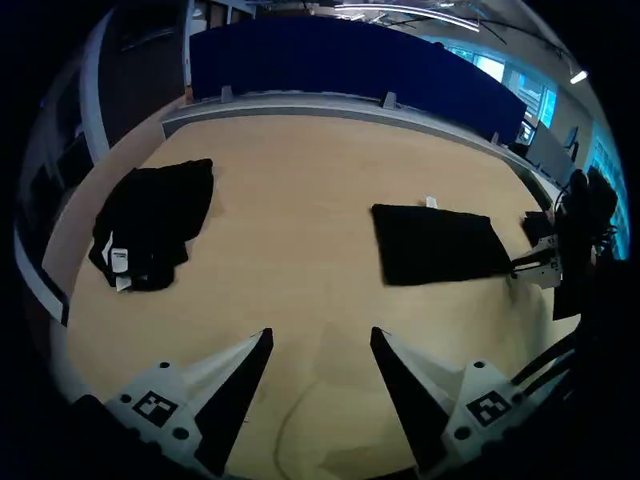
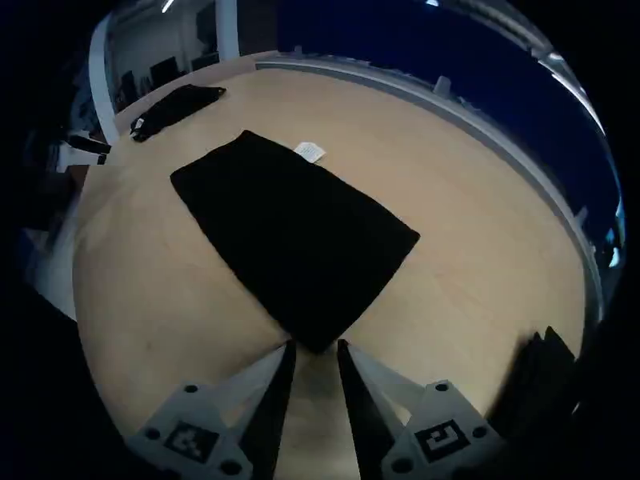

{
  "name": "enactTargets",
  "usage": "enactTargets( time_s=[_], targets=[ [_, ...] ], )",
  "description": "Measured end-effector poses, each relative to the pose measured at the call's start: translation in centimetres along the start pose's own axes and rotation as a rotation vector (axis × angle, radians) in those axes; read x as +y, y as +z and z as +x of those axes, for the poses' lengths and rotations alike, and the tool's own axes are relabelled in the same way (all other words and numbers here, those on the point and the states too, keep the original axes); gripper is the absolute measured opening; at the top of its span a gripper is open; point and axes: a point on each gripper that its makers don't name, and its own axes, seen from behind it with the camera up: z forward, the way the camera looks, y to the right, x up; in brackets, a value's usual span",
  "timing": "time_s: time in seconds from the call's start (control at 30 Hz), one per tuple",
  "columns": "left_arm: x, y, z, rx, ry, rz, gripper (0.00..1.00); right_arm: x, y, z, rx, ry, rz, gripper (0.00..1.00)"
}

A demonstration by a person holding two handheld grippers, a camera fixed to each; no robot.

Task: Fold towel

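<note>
Towel [image 2: 292, 240] flat, black, on wooden table [image 2: 464, 208] — right gripper [image 2: 314, 346] narrowly apart at its near corner; left gripper [image 1: 320, 336] wide apart, well clear.

You have a crumpled black cloth pile [image 1: 152, 220] lying on the wooden table [image 1: 304, 200]. A blue partition [image 1: 344, 60] stands along its far edge.

A black towel [image 2: 292, 228] lies flat on the pale wooden counter [image 2: 464, 240], set at a slant. Its near corner sits just at the tips of the right gripper [image 2: 316, 346], whose fingers stand a narrow gap apart. A small white tag [image 2: 309, 150] shows at the towel's far edge. A crumpled dark cloth [image 2: 176, 106] lies well apart at the far left
</note>
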Motion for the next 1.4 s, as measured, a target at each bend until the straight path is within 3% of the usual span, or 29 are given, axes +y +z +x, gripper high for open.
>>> enactTargets(
  time_s=[0.37, 0.67, 0.87, 1.17, 1.4],
  targets=[
    [-0.6, -0.3, -0.2, 0.001, -0.009, 0.005, 0.9, -0.2, 0.4, -0.3, -0.026, -0.013, 0.001, 0.06],
    [-1.0, -0.7, -0.1, 0.009, -0.023, 0.004, 0.9, 0.2, -0.5, 1.0, -0.02, -0.034, -0.021, 0.05],
    [-1.3, -1.4, 0.2, 0.022, -0.034, -0.002, 0.9, 0.5, -2.0, 3.9, 0.001, -0.078, -0.041, 0.05],
    [-2.2, -2.8, 0.7, 0.053, -0.061, 0.001, 0.9, 0.5, -3.8, 10.1, 0.024, -0.208, -0.082, 0.05],
    [-2.9, -3.9, 1.3, 0.083, -0.086, 0.008, 0.9, -0.6, -4.2, 14.5, 0.058, -0.32, -0.09, 0.05]
  ],
)
